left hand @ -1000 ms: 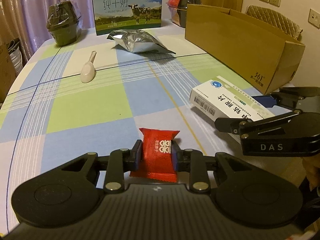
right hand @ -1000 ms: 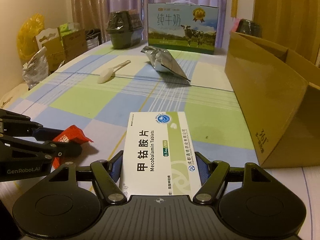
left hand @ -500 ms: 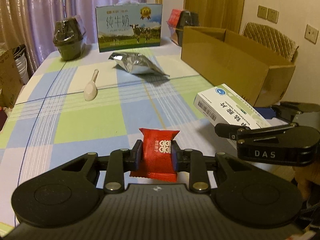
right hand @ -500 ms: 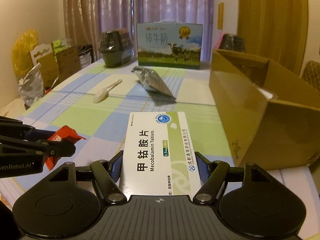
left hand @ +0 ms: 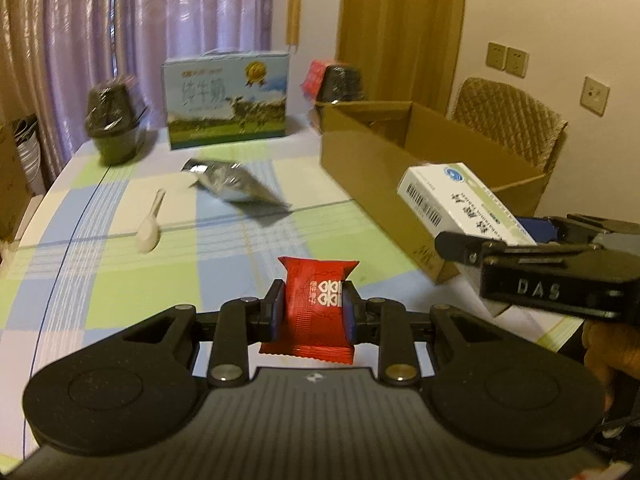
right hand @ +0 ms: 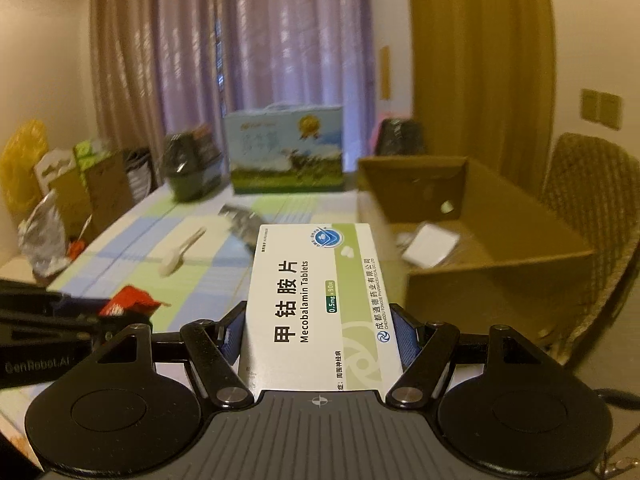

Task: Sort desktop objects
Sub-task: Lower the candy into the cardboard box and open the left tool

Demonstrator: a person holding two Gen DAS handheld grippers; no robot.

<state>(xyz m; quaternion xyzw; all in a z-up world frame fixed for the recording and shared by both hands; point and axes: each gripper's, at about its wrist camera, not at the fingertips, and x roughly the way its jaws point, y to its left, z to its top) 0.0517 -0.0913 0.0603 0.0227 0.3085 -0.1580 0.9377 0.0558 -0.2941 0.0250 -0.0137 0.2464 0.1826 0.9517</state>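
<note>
Gripping red packet (left hand: 316, 307) btwn left hand-held gripper (left hand: 314, 314) pads, above table (left hand: 120, 280).

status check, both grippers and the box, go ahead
Left gripper shut on red packet. Right gripper shut on tablet box, near open cardboard box. Path clear.

Purple curtains (right hand: 280, 40), wicker chair (right hand: 592, 208)
</note>
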